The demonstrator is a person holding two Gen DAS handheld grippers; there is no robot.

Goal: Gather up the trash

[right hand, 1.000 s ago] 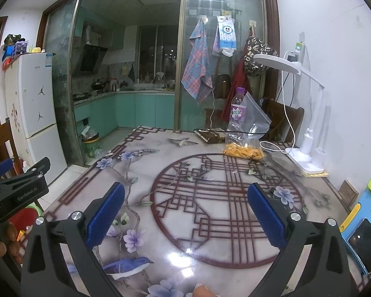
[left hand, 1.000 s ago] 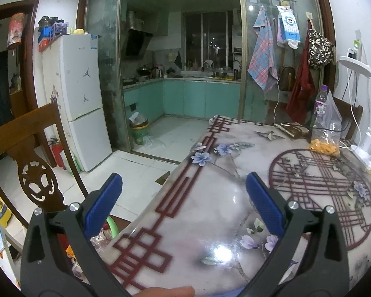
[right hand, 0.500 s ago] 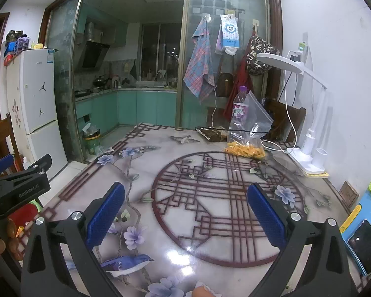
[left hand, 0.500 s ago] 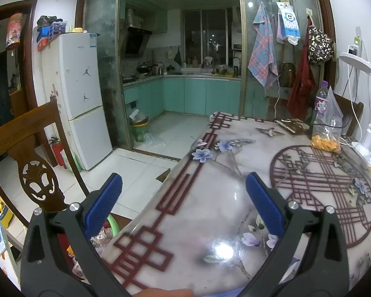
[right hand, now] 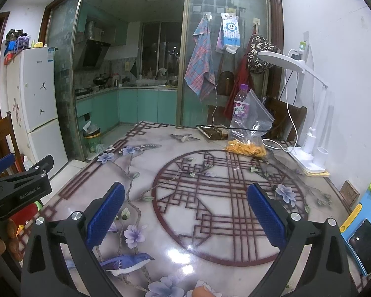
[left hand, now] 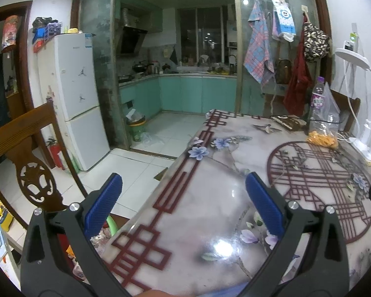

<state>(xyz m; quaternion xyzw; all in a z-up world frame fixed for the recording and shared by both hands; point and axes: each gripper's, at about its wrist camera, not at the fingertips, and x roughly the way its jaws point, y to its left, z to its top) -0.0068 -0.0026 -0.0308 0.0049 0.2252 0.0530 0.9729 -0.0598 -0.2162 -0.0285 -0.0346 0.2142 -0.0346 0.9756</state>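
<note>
Item, trash candidates: I am seeing a clear plastic bag (right hand: 253,123) holding orange scraps (right hand: 246,147), slumped at the table's (right hand: 185,163) far right, touching a purple-labelled bottle (right hand: 240,107) that is standing upright; its label is too small to read. The bag is rising tall, its long axis roughly vertical.

Item, right gripper (right hand: 185,212): hovering with blue pads wide apart, gripping nothing; the bag is lying far ahead and slightly right. I judge this the nearer hand.

Item, left gripper (left hand: 183,205): likewise spread and empty, near the table's left edge; its body is reading "GenRobot.AI".

Item, bin (left hand: 136,130): sitting on the kitchen floor, far left.

Item, lamp (right hand: 309,128): standing right of the bag.
</note>
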